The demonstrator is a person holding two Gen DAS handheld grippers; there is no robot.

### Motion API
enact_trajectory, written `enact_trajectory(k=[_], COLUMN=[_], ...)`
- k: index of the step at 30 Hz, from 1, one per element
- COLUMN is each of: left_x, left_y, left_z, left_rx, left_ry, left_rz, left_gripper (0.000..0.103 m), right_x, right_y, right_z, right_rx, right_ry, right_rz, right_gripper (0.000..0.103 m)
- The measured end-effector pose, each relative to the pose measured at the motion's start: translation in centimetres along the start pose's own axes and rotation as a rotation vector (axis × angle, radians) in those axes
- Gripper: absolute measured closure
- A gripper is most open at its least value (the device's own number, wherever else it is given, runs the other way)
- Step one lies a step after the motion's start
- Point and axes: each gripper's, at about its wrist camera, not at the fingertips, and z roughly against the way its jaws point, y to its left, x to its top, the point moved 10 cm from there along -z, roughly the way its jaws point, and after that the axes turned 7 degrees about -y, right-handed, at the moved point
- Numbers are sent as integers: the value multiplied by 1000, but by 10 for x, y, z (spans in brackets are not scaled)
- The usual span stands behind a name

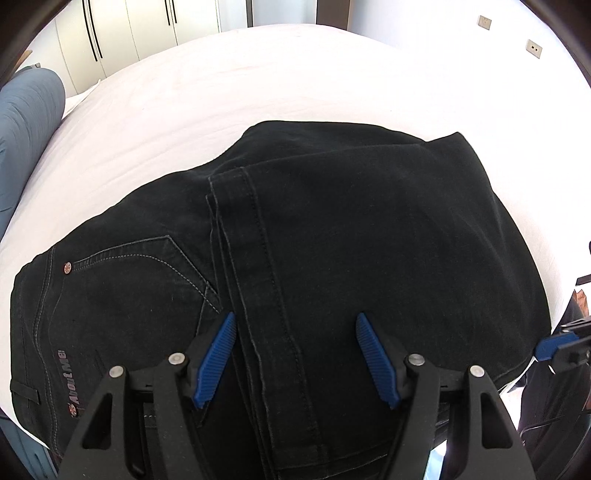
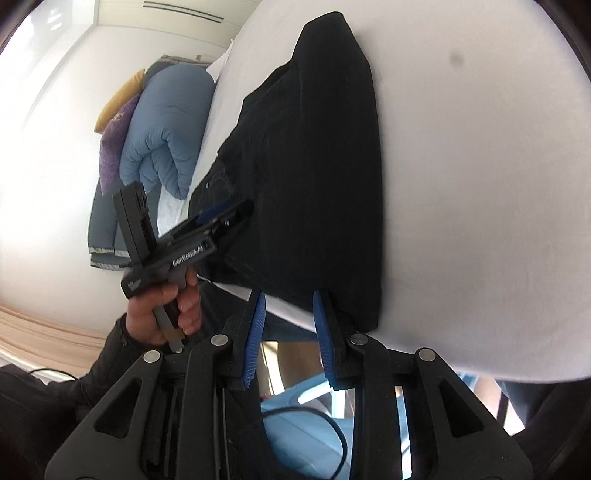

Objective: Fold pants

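Observation:
Black jeans (image 1: 332, 236) lie folded on a white bed (image 1: 258, 85), the legs laid over the seat, with a back pocket and waistband at the left. My left gripper (image 1: 295, 325) is open, hovering over the leg hem near the front edge. In the right wrist view the jeans (image 2: 306, 166) stretch away along the bed (image 2: 480, 184). My right gripper (image 2: 288, 299) is open at the bed's near edge, by the jeans' near corner, holding nothing. The left gripper (image 2: 225, 214) also shows there, held by a hand over the jeans.
A rolled blue duvet (image 2: 166, 133) with purple and yellow cushions (image 2: 118, 122) lies beside the bed at the left. White wardrobe doors (image 1: 129, 33) stand behind the bed. A cable and a pale blue object (image 2: 306, 424) lie on the floor below the bed edge.

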Motion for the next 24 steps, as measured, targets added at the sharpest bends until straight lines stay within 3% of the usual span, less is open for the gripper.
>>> enact_trajectory(k=[4, 9, 11, 13, 14, 15, 17, 20, 22, 23, 24], left_x=[-1, -3, -3, -4, -5, -6, -7, -14, -25, -33, -42], left_y=[1, 4, 6, 10, 12, 16, 31, 72, 114, 133, 154], left_z=[3, 5, 6, 7, 9, 14, 31, 66, 94, 106, 117], left_rx=[-1, -2, -5, -12, -14, -18, -55, -80, -84, -90, -92], left_ry=[-3, -9, -17, -29, -34, -39, -78, -175, -262, -294, -322], left_rz=[3, 13, 23, 46, 63, 89, 188, 378, 533, 604, 676], left_gripper=[33, 33, 33, 33, 33, 33, 33, 18, 10, 10, 10], right_x=[10, 51, 53, 43, 39, 41, 40, 43, 47, 50, 53], right_y=[30, 67, 60, 29, 21, 25, 30, 35, 47, 53, 61], right_z=[28, 22, 10, -14, -23, -18, -13, -8, 0, 6, 11], right_rx=[27, 113, 103, -21, -31, -9, -20, -29, 9, 36, 73], right_ry=[-37, -102, -80, -7, -4, -55, -64, -98, -135, -163, -196], right_rz=[75, 89, 72, 16, -5, 8, 13, -6, -22, -37, -55], right_gripper=[75, 75, 75, 74, 75, 75, 74, 73, 52, 30, 17])
